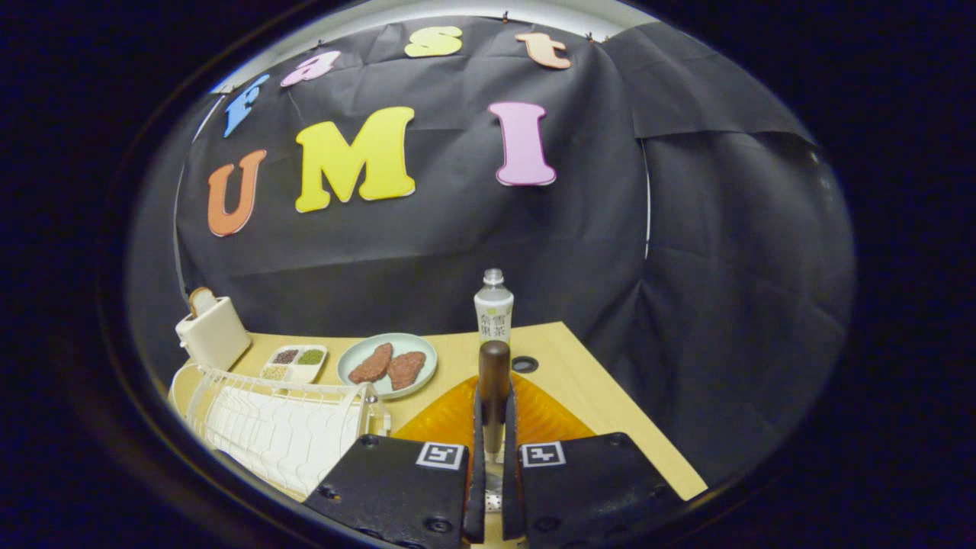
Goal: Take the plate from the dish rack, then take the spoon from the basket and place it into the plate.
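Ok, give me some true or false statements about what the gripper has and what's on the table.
1. The gripper is shut on the spoon. True.
2. The orange plate is in the dish rack. False: the orange plate lies on the table under the fingers, beside the dish rack.
3. The green plate holds two brown food pieces. True.
4. The bottle lies on its side. False: the bottle stands upright beyond the spoon.
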